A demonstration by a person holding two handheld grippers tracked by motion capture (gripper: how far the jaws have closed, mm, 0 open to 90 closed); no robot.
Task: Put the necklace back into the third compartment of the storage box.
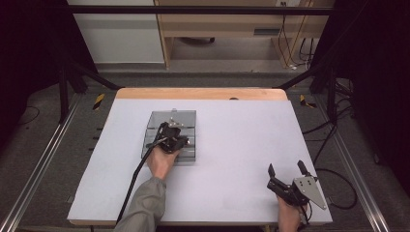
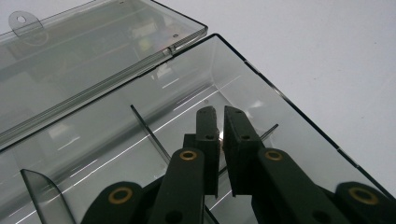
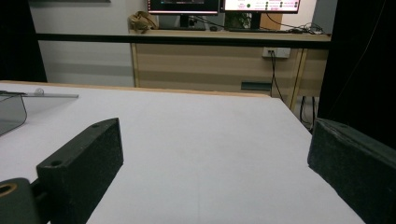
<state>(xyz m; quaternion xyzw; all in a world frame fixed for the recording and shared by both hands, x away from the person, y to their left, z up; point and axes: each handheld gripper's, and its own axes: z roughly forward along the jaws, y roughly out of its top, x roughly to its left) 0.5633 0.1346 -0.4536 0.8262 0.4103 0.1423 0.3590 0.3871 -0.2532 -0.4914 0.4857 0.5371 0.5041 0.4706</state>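
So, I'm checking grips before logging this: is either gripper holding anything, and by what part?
Nothing visibly: the left gripper is shut inside the open clear box; the right gripper is open.

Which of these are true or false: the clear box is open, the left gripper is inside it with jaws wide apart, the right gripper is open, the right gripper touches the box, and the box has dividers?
1. The box is open. True: its lid lies folded back.
2. The left gripper is in the box with jaws wide apart. False: it is in the box, but the jaws are nearly together, with nothing seen between them.
3. The right gripper is open. True.
4. The right gripper touches the box. False: it sits far off, near the table's front right corner.
5. The box has dividers. True.
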